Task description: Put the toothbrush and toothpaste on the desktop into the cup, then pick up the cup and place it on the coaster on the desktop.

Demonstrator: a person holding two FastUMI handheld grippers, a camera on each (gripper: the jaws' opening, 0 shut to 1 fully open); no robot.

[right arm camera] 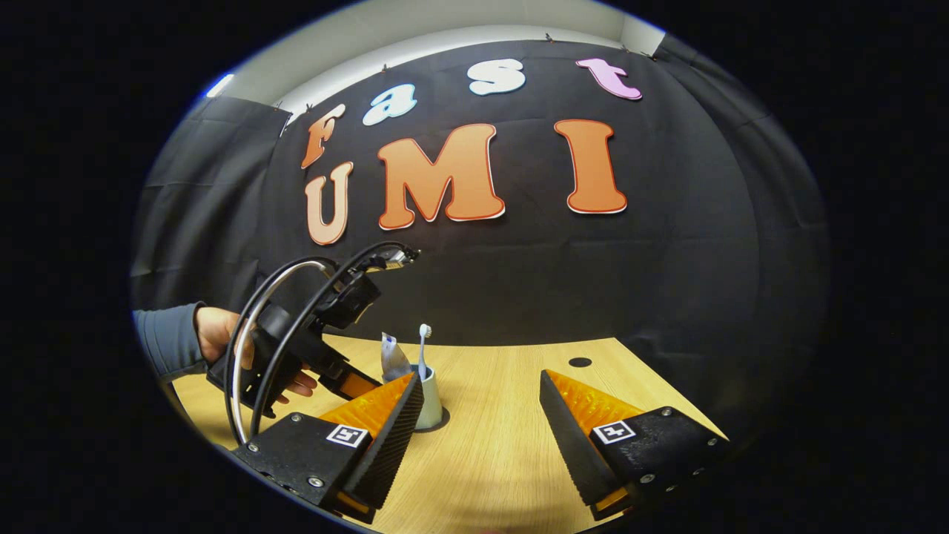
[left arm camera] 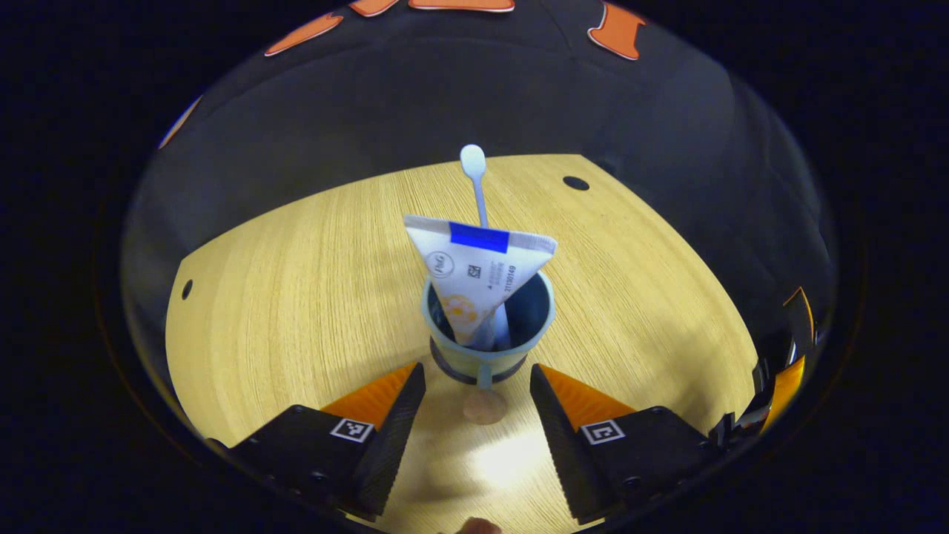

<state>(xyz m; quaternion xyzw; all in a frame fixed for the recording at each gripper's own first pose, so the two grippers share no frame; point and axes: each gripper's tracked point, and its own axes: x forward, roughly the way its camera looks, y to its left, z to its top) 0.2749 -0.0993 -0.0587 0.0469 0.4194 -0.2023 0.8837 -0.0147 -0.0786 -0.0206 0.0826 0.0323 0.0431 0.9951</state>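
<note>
Cup: we see the pale blue round cup [left arm camera: 489, 326] standing upright on a dark round coaster [left arm camera: 468, 373], on the light wooden desktop [left arm camera: 296, 297].
Contents: white toothpaste tube [left arm camera: 474, 278] and white toothbrush [left arm camera: 474, 174] stand inside it, toothbrush head at 12 o'clock.
Left gripper [left arm camera: 476, 404]: fingers spread, apart from the cup, which sits at 12 o'clock just beyond the tips.
Right gripper [right arm camera: 482, 415]: fingers spread, nothing between them; cup at our 10 o'clock.
Hand [right arm camera: 222, 337]: a grey-sleeved hand holds the left gripper.
</note>
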